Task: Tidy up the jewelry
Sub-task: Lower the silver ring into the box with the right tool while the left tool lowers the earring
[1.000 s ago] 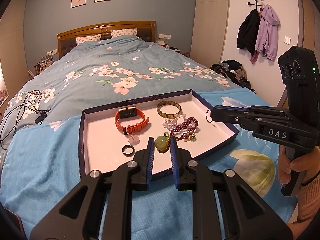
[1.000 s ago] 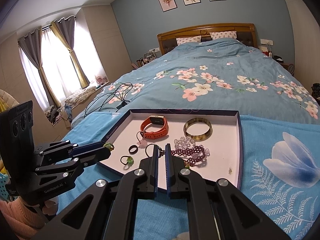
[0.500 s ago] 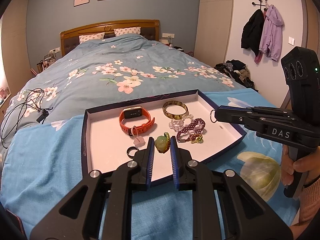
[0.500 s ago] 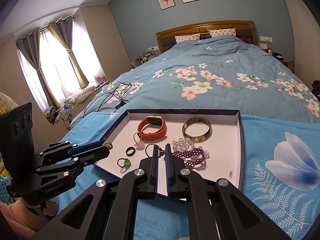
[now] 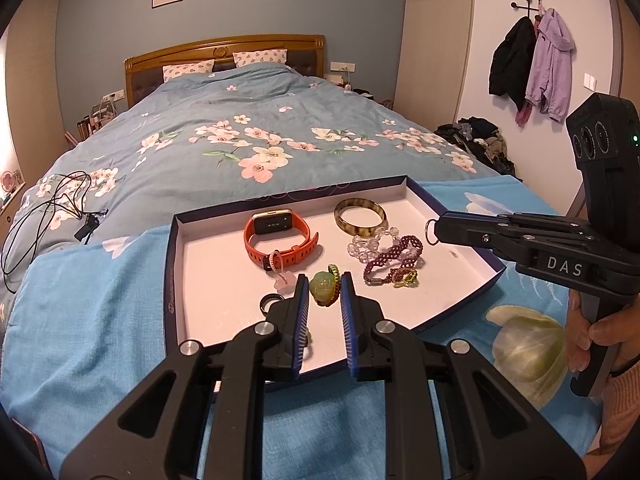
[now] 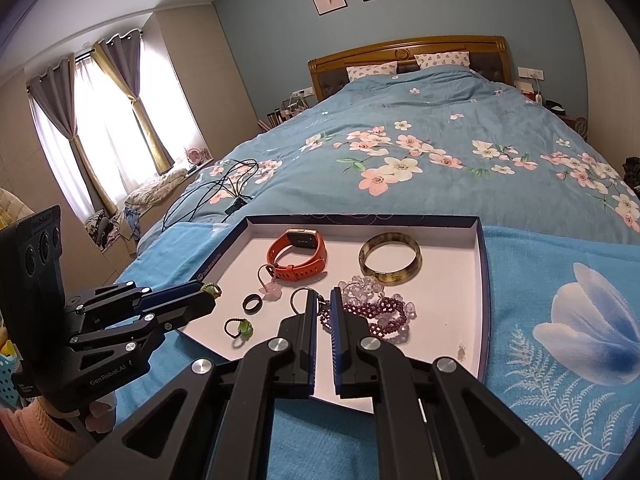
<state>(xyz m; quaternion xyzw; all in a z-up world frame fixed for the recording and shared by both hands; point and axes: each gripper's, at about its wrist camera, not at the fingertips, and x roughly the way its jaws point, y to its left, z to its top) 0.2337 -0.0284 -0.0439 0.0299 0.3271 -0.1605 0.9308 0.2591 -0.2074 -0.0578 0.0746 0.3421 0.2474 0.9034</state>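
Note:
A navy box lid with a white floor [image 5: 208,280] [image 6: 452,240] lies on the bed and holds an orange watch [image 5: 280,234] [image 6: 298,254], a brown bangle [image 5: 360,216] [image 6: 390,262], clear and purple bead bracelets [image 5: 390,256] [image 6: 372,308], a black ring [image 5: 269,303] [image 6: 253,303] and a pink charm [image 6: 272,290]. My left gripper [image 5: 325,286] [image 6: 210,292] is shut on a green jade pendant [image 5: 323,288] above the lid's front. My right gripper [image 6: 321,300] [image 5: 434,232] is shut on a metal key ring [image 6: 300,300] [image 5: 430,232]. A small green ring [image 6: 239,327] lies in the lid.
The lid rests on a blue towel [image 5: 80,320] over a floral duvet [image 5: 260,140]. A black cable [image 5: 44,208] lies at the bed's left. Jackets [image 5: 532,60] hang on the right wall. Curtained windows [image 6: 100,128] are at the left.
Both grippers have drawn back slightly and risen, each still holding its piece. The tray's contents have not moved.

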